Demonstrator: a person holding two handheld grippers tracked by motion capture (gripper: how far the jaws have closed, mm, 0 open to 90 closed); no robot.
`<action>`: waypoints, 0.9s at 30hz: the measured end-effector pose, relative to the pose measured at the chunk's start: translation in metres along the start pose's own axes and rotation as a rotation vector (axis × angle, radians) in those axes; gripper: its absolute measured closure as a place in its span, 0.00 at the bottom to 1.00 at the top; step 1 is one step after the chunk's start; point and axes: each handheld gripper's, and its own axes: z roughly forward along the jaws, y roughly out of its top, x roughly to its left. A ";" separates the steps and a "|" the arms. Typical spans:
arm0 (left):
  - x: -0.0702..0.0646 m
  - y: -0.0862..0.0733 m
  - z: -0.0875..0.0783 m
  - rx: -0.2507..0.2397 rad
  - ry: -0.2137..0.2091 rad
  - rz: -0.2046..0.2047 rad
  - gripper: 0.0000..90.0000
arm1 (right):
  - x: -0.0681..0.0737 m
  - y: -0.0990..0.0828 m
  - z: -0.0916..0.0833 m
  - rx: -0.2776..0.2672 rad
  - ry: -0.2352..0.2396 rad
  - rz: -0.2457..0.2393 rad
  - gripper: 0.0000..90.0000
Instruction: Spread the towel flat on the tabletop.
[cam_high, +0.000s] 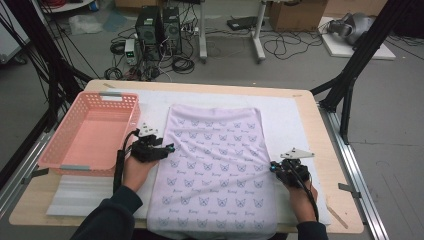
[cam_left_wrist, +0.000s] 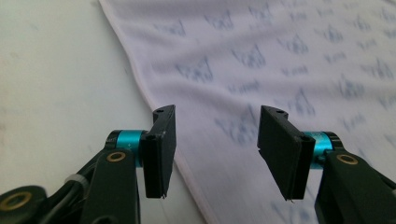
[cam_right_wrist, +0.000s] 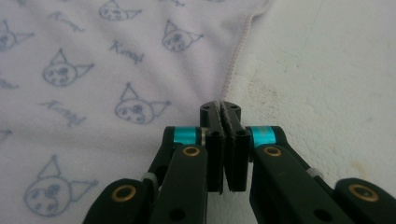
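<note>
While the pale lilac cat-print cloth (cam_high: 215, 165) lies spread flat on the white mat (cam_high: 285, 107) in the middle of the table (cam_high: 325, 150), the right gripper (cam_right_wrist: 226, 108) is clenched on its hemmed right edge. At the cloth's left edge the left gripper (cam_left_wrist: 212, 140) is released, jaws apart, with nothing pinched. A pink basket (cam_high: 90, 132) sits to the left.

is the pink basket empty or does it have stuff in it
Empty: the high view shows the pink basket with only its bare floor inside, beside the printed cloth.
</note>
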 end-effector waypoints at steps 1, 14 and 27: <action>-0.003 -0.005 -0.005 -0.009 -0.014 0.001 0.52 | -0.001 -0.002 -0.001 -0.012 0.014 0.021 0.86; -0.024 -0.041 -0.027 0.040 -0.018 0.079 0.97 | 0.026 -0.043 -0.046 0.019 0.111 -0.025 0.75; -0.016 -0.046 -0.035 -0.016 -0.013 0.007 0.72 | 0.028 -0.053 -0.069 0.031 0.075 -0.041 0.79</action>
